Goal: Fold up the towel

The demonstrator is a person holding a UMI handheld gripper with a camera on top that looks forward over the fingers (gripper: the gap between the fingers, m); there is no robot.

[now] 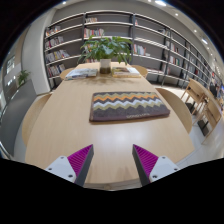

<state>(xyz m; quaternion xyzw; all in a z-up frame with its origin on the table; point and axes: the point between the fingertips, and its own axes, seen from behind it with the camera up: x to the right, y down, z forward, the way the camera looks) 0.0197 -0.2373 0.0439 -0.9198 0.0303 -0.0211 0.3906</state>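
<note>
Tongs (113, 163) wide open, empty, short of towel (128, 105).

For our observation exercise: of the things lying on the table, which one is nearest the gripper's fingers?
The zigzag-patterned towel, lying flat just beyond the open gripper. The potted plant and papers sit at the table's far end.

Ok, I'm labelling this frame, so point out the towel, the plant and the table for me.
towel (129, 106), gripper view, middle of its zigzag pattern.
plant (106, 47), gripper view, on its leaves, beyond the towel.
table (70, 125), gripper view, bare top beside the towel.
gripper (113, 161), gripper view, midway between its open fingers.
</note>
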